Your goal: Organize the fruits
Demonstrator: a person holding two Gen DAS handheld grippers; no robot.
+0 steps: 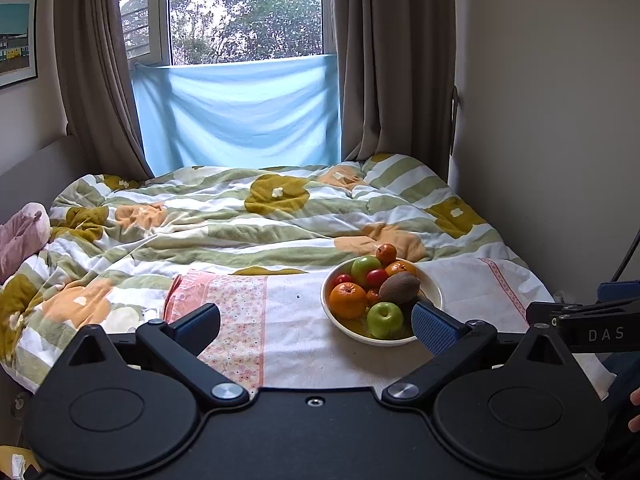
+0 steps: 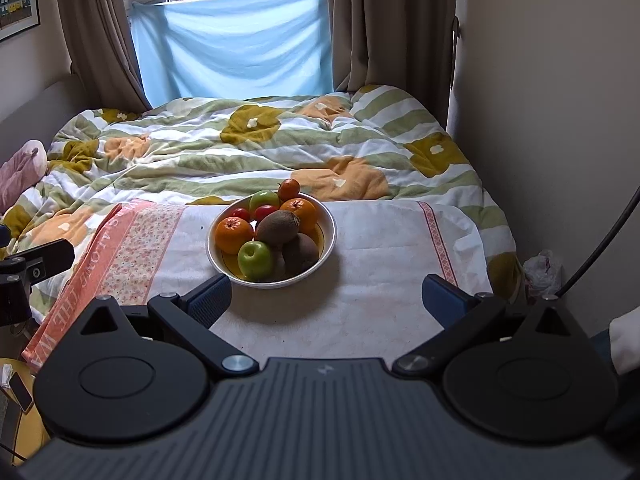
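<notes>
A white bowl [image 2: 329,236] full of fruit sits on a white and pink towel [image 2: 380,280] on the bed. In it are oranges [image 2: 234,234], green apples [image 2: 255,260], brown kiwis [image 2: 278,227] and small red fruits [image 2: 263,212]. A small orange [image 2: 289,189] sits at the bowl's far rim. The bowl also shows in the left wrist view [image 1: 434,286]. My left gripper [image 1: 316,320] is open and empty, its right finger just in front of the bowl. My right gripper [image 2: 328,296] is open and empty, just short of the bowl.
A rumpled flowered quilt [image 2: 240,148] covers the bed behind the towel. A wall runs along the right side [image 2: 560,120]. A pink soft item [image 2: 20,172] lies at the left. Curtains and a blue cloth [image 2: 236,40] hang at the window.
</notes>
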